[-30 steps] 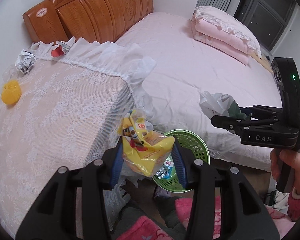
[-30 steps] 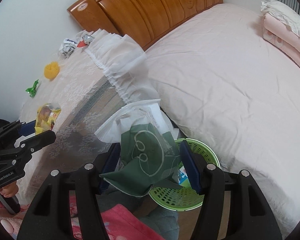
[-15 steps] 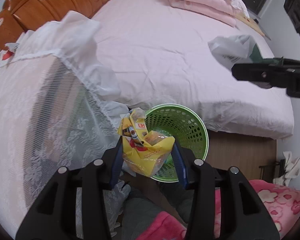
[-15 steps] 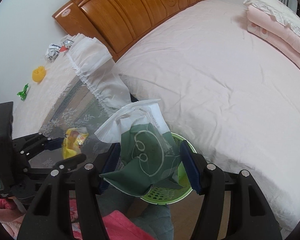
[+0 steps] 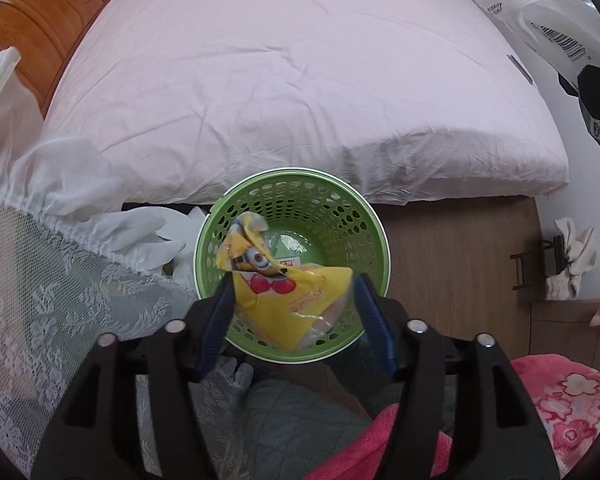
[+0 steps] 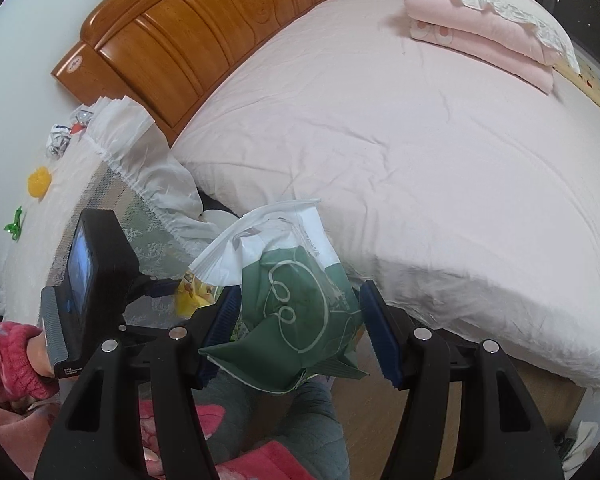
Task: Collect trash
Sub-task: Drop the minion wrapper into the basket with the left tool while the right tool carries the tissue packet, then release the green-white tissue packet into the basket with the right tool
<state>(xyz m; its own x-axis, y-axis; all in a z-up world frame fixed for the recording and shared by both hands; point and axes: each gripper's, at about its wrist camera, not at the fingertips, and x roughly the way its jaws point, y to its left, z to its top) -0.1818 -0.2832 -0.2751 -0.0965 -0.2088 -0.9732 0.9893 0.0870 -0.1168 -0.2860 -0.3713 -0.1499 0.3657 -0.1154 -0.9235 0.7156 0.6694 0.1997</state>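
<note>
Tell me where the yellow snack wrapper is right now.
In the left wrist view the yellow snack wrapper sits between the opening jaws of the left gripper, directly above the green basket at the foot of the bed.

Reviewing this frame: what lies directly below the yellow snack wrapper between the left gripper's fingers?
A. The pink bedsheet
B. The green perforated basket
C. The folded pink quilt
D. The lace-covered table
B. In the left wrist view the yellow snack wrapper sits between the opening jaws of the left gripper, framed by the round rim of the green perforated basket beside the bed.
</note>
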